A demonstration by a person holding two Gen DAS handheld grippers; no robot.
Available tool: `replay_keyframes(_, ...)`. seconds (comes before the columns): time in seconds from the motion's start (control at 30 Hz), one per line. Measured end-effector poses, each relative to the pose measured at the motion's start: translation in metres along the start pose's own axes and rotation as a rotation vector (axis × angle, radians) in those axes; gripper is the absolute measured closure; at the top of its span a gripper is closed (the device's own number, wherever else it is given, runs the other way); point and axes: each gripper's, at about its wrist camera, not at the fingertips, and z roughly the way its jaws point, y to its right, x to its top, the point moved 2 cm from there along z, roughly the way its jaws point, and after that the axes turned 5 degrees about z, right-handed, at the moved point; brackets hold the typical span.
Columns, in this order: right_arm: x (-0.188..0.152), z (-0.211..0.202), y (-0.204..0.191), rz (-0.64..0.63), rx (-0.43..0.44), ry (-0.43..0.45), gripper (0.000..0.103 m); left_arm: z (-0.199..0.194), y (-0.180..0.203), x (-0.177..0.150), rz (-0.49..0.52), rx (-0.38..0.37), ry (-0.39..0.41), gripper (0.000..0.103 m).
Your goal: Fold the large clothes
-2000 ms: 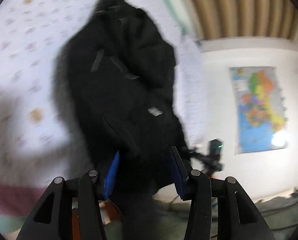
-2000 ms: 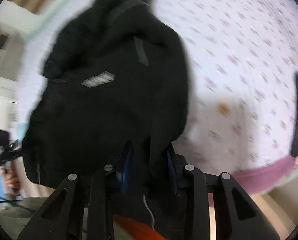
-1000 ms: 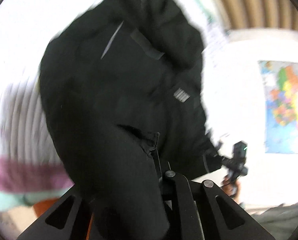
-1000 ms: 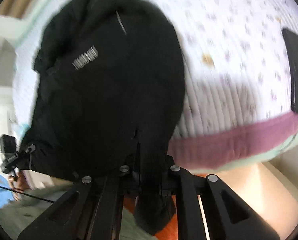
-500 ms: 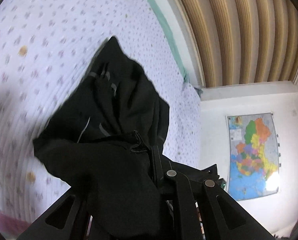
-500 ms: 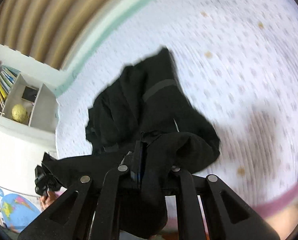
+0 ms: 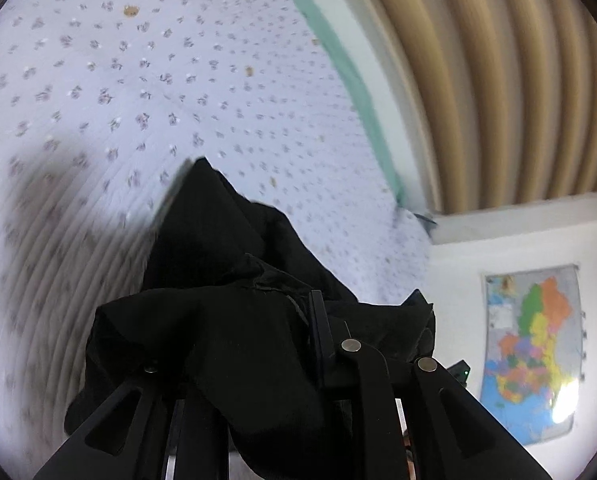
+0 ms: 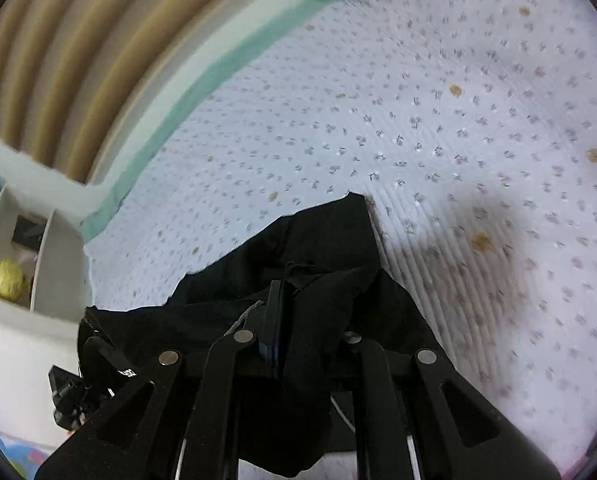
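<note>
A black garment (image 7: 218,240) lies bunched on the flower-printed white bed cover (image 7: 138,80). One edge is lifted and draped over my left gripper (image 7: 298,304), hiding its left finger. The jaws are opening, with the black cloth still pinched between them. In the right wrist view the same garment (image 8: 322,240) rises from the bed cover (image 8: 458,120) into my right gripper (image 8: 284,284). That gripper is shut on a fold of the garment, and the cloth hangs over its fingers. Both grippers point down at the bed.
A tan ribbed headboard (image 7: 498,80) and a teal border (image 7: 354,80) run along the bed's far side. A coloured map (image 7: 534,348) hangs on the white wall. A white shelf with a yellow ball (image 8: 8,280) stands at left, with a small camera rig (image 8: 64,396) below it.
Both grippers have carried the garment's lifted edge away from the bed's purple-trimmed side and farther over the bed. The spread-out garment is now doubled over itself into a smaller heap.
</note>
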Motion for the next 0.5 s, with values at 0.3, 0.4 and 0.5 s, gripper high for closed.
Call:
replay_keyframes(0.3, 0.031, 0.142, 0.034, 0.071, -0.153, -0.156, 0.088, 0.111, -0.071, 0.037, -0.127, 0.135, -0.139, 0.083)
replay_keyframes(0.4, 0.031, 0.155, 0.040, 0.067, -0.153, -0.155, 0.088, 0.123, -0.079, 0.040, -0.125, 0.128, -0.157, 0.083)
replay_keyframes(0.5, 0.029, 0.156, 0.037, 0.027, -0.165, -0.151, 0.088, 0.123, -0.067, 0.039, 0.003, 0.135, -0.177, 0.083)
